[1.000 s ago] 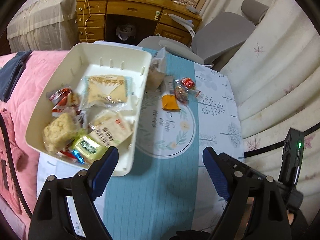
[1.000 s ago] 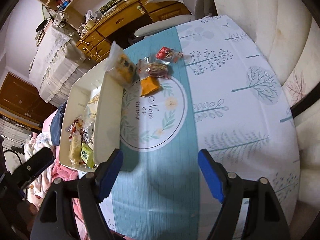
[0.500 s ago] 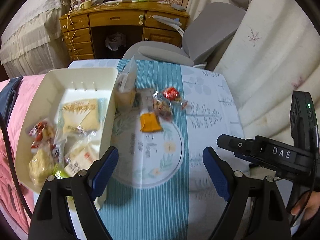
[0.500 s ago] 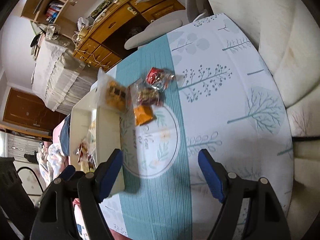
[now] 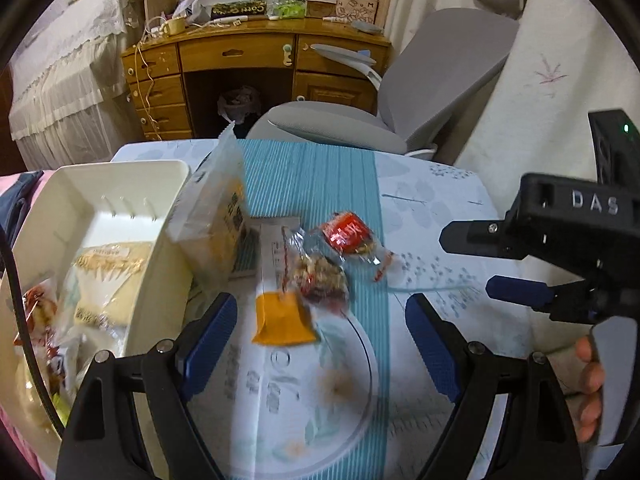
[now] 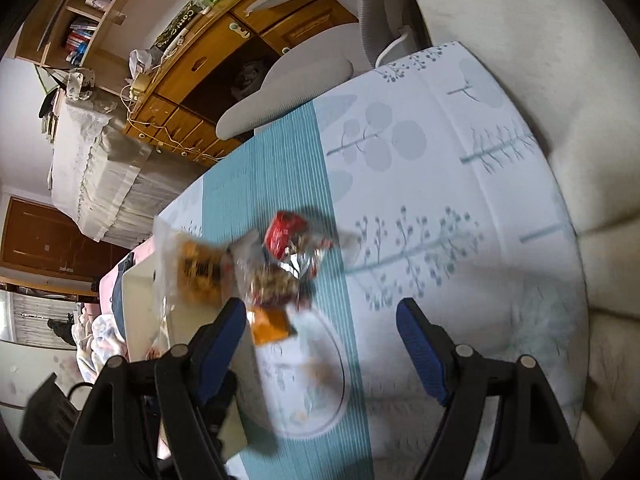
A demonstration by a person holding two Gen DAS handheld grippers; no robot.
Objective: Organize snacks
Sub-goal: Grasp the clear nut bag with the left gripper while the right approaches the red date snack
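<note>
Left gripper (image 5: 316,344) and right gripper (image 6: 320,348) are held at frame bottom, fingers apart and empty. Loose snacks are grouped at mid-frame on the tablecloth (image 5: 432,216): orange packet (image 5: 282,320), nut packet (image 5: 320,276), red packet (image 5: 348,234). A clear bag (image 5: 216,220) is propped against the white bin (image 5: 160,264) at left.

Bare tablecloth (image 5: 432,240) lies open to the right of the snack cluster. On its left the white bin (image 5: 160,248) wall and a tall clear packet (image 5: 216,216) leaning on it block passage; the right hand-held gripper (image 5: 472,264) crowds the right edge.
</note>
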